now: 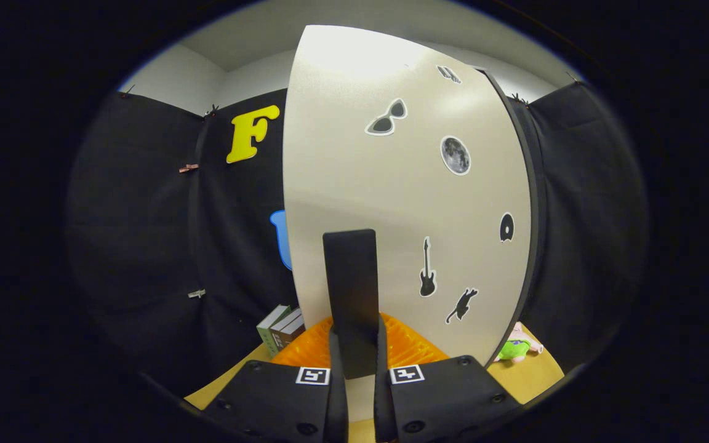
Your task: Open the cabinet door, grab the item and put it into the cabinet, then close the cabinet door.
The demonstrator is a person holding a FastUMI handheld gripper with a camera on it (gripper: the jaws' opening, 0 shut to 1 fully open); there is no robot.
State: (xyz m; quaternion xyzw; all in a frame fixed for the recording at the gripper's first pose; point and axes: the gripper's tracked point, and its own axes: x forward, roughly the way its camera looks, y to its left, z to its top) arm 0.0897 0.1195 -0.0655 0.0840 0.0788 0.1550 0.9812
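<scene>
Tool (pixel 359 369) clamped on black handle (pixel 350 295) of cabinet door (pixel 391 197).

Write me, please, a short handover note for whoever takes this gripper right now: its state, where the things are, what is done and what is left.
Gripper: shut on the black door handle, both fingers pressing on it.
Cabinet door: beige, stickered, just ahead; whether it has begun to open cannot be told.
Item: a green and pink plush toy lies on the wooden table beyond the door's right edge, untouched.
An orange basket sits at the door's foot, books beside it.
Left: open the door, stow the toy, close it.
</scene>
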